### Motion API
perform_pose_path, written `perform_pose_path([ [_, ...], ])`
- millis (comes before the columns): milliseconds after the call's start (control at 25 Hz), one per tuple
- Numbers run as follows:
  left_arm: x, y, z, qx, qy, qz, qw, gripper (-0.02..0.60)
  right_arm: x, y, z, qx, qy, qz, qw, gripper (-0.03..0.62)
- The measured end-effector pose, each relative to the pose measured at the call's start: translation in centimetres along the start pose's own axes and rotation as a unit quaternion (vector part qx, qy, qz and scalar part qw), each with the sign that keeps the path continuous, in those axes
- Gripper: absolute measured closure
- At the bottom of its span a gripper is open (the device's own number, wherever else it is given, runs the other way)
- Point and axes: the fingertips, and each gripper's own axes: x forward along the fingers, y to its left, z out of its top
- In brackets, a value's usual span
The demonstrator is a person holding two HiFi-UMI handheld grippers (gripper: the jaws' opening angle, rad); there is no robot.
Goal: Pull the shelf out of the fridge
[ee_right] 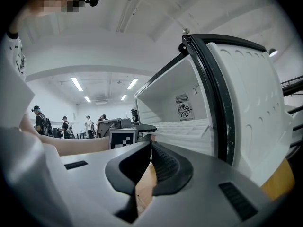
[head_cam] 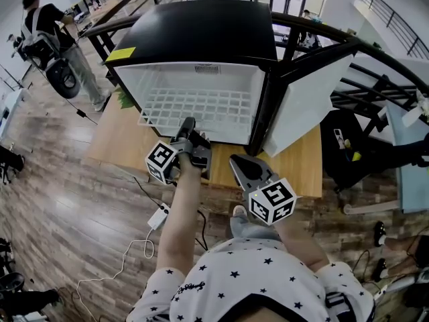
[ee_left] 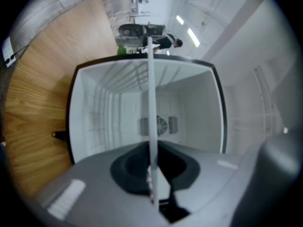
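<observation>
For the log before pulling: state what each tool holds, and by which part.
Left tool grips the white wire shelf by its front edge, near the middle. Right tool holds nothing.

So the fridge (head_cam: 201,32) is a small one with a black top and a plain white inside, sitting on a wooden table (head_cam: 120,146) with its door (head_cam: 308,99) swung wide open to the right. The shelf (head_cam: 194,106) is a white wire grid lying flat and low inside, with its front edge poking a bit past the opening. The left gripper (head_cam: 188,123) is clamped on the middle of that front edge, and from the left gripper view the shelf is just a thin white line.
</observation>
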Motion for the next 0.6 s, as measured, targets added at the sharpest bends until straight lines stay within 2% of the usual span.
perform_pose_path([
  [600,-2.1,-0.1,-0.2,-0.006,0.003,0.002,1.0,0.549,-1.3,1.7,-0.5,-0.004,0.002,-0.003,1.0,0.572],
])
